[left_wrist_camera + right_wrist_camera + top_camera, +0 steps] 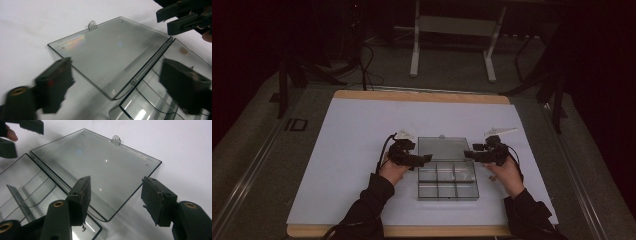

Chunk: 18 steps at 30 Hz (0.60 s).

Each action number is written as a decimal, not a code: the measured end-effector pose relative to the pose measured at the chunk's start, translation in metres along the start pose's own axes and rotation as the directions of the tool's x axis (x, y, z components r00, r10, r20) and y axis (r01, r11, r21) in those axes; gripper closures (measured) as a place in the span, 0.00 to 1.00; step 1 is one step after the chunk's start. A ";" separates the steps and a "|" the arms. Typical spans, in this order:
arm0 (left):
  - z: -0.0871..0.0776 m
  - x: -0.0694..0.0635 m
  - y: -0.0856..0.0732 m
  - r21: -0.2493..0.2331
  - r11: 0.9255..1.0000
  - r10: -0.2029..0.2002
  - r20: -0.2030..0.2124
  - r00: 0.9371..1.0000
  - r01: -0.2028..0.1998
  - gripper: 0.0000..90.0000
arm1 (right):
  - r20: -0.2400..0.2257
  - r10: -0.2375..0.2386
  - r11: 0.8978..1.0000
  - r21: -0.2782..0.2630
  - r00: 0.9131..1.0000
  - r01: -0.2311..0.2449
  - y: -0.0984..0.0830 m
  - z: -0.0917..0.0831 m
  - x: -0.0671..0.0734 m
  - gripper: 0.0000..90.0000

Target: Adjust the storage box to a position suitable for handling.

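Note:
A clear plastic compartment box (447, 181) lies on the white table top with its lid (442, 147) folded back flat. The lid (112, 50) has a small hanging tab (92, 24) on its far edge. My left gripper (428, 158) is at the box's left side, by the hinge. Its jaws (117, 77) stand wide apart over the lid's near corner without touching it. My right gripper (467, 154) faces it from the box's right side. Its jaws (117, 193) stand open above the lid (100, 162) corner. The dividers of the base (27, 187) show through the plastic.
The white sheet (362, 150) covers a wooden table whose edge (402, 231) runs along the front. A white table frame (452, 40) stands on the dark floor behind. Cables (367, 65) trail at the back left.

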<state>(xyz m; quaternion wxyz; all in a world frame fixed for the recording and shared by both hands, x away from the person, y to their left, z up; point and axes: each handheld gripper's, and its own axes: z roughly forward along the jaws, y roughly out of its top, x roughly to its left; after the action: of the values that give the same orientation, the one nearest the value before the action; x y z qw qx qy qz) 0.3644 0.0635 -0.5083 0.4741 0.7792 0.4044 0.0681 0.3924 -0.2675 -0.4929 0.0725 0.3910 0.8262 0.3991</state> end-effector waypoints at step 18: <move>-0.019 -0.002 -0.008 -0.050 0.999 0.022 0.014 1.000 -0.021 0.02 | -0.030 -0.084 0.996 0.019 0.996 0.084 -0.007 -0.025 -0.004 0.42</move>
<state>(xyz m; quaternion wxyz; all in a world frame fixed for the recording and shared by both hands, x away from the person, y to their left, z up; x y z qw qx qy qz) 0.3490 0.0769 -0.5037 0.4956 0.7718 0.3906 0.0777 0.3800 -0.2879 -0.4820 0.0732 0.3508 0.8468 0.3931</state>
